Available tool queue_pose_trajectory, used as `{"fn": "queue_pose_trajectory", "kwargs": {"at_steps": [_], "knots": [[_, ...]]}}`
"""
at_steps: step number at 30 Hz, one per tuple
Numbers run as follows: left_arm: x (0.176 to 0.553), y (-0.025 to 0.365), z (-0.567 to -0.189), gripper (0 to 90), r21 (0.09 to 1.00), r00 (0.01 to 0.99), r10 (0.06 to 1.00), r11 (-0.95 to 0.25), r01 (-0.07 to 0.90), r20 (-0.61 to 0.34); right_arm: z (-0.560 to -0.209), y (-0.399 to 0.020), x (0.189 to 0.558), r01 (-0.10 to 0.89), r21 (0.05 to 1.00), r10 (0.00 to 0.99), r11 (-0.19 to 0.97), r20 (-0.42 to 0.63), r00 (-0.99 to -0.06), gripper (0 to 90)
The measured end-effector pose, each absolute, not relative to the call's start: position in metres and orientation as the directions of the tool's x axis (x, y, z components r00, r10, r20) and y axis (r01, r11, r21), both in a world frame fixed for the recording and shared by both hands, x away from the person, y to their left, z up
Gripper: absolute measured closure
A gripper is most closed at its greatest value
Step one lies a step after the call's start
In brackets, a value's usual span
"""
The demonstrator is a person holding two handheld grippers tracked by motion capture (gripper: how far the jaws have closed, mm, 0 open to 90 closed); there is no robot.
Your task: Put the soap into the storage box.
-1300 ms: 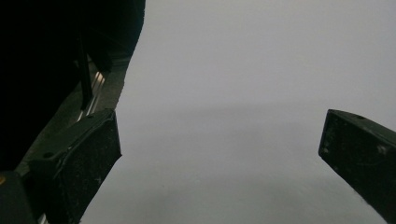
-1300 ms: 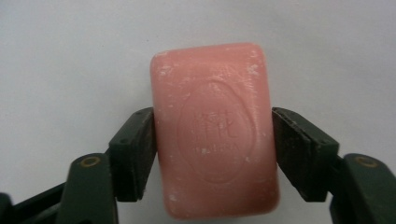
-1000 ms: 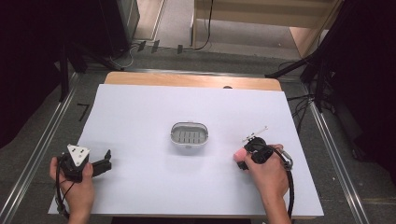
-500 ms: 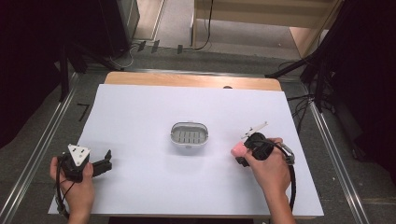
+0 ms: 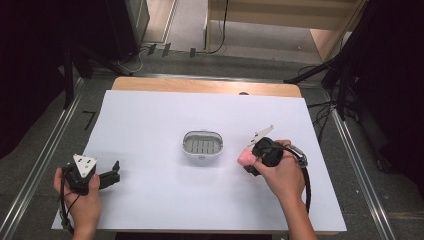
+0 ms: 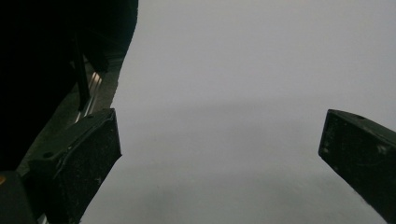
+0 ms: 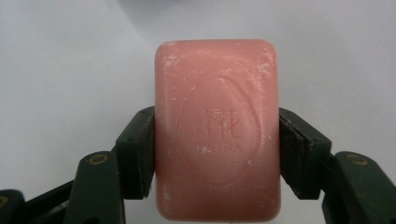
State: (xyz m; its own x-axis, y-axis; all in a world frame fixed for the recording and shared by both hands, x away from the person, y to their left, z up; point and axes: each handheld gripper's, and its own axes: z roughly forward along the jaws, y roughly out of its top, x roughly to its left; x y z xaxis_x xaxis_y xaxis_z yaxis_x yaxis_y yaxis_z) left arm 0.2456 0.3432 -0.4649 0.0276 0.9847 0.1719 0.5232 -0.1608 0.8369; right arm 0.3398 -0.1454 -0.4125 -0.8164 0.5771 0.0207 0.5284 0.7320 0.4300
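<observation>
Pink soap bar [image 7: 217, 128]: rectangular, rounded corners, flat face toward the right gripper view. Oval stamp pressed into that face, with characters and a line of small lettering below. Surface scuffed, pale flecks and scratches, mostly along the top edge and right side. Clamped at mid-height on its two long sides by black pads [image 7: 137, 151], long axis running toward 12 o'clock in that view.

High view: soap bar [image 5: 244, 158] shows as a small pink block just off the 3 o'clock side of the soap dish [image 5: 202, 144], close to it, not touching. Dish is oval, pale, slotted floor, upright near the middle of the white table.
</observation>
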Motion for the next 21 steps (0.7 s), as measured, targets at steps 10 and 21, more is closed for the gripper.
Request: {"fn": "queue_pose_trajectory", "kwargs": {"at_steps": [10,21], "knots": [[0.246,0.342,-0.465,0.0,0.835,0.031,0.984,-0.168,0.524,0.178,-0.403,-0.129,0.35,0.444,0.463,0.496,0.767,0.011,-0.868,38.6],[0.246,0.342,-0.465,0.0,0.83,0.037,0.982,-0.177,0.529,0.186,-0.394,-0.11,0.358,0.365,0.456,0.423,0.811,-0.028,-0.906,38.6]]}}
